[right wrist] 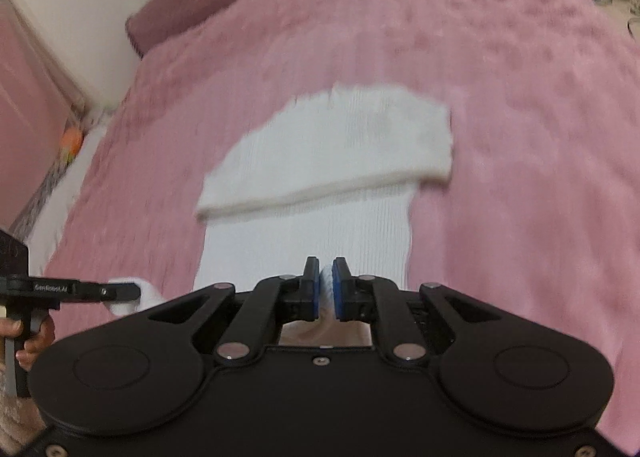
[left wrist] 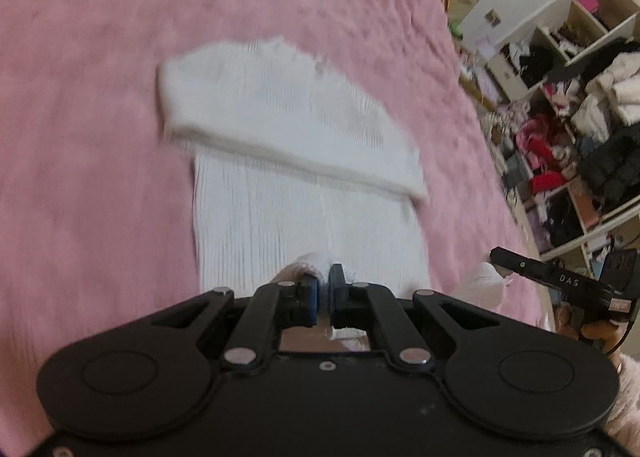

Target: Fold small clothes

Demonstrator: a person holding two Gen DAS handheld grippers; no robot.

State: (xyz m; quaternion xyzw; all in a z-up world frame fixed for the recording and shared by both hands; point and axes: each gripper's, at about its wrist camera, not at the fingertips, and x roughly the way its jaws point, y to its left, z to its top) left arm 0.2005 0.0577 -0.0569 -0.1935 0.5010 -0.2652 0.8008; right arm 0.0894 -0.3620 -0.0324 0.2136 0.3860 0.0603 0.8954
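While both tongs are clamped on the near hem of the white ribbed garment (left wrist: 280, 129), it lies spread on the pink bed cover (left wrist: 80, 137), its far part folded over into a wider band. Left tongs (left wrist: 323, 285) pinch a bunched bit of the hem, right tongs (right wrist: 326, 285) pinch another bit just beside. Cluttered shelves (left wrist: 580, 97) stand past the bed, and everything's pretty blurry.
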